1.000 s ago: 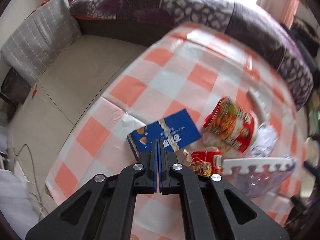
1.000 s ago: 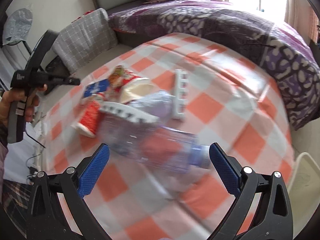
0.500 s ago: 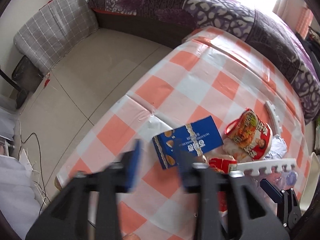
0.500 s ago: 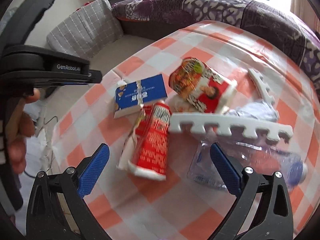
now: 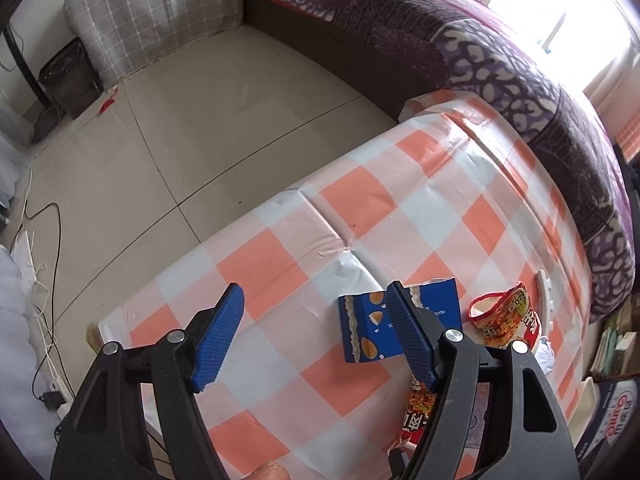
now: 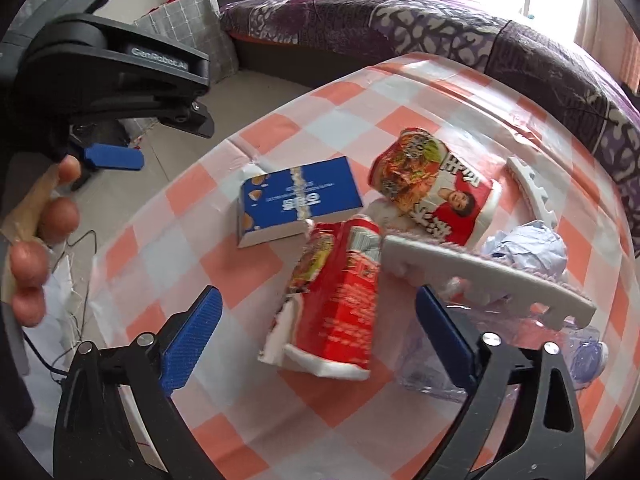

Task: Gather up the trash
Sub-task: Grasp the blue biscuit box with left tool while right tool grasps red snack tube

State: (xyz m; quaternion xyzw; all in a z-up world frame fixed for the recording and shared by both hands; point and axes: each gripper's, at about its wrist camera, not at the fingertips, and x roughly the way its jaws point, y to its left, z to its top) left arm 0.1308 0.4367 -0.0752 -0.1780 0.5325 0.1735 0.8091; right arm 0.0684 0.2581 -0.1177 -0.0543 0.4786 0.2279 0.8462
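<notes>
Under the right gripper [image 6: 316, 340], jaws wide w/ nothing clamped, lies the crushed red cup [image 6: 336, 300], long axis running away from cam, near centred btwn pads. Left gripper [image 5: 316, 336] jaws have just been opening, empty, blue box [image 5: 362, 330] just past its right pad; right hand looks nearer

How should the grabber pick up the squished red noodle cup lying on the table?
Probably from above, pinching the flattened middle of the red noodle cup across its short width. It lies on its side, crushed, pointing away from the right gripper, whose open jaws already straddle it. The white rim end looks torn and floppy, so avoid that, and the foam strip crowds its right side.
</notes>
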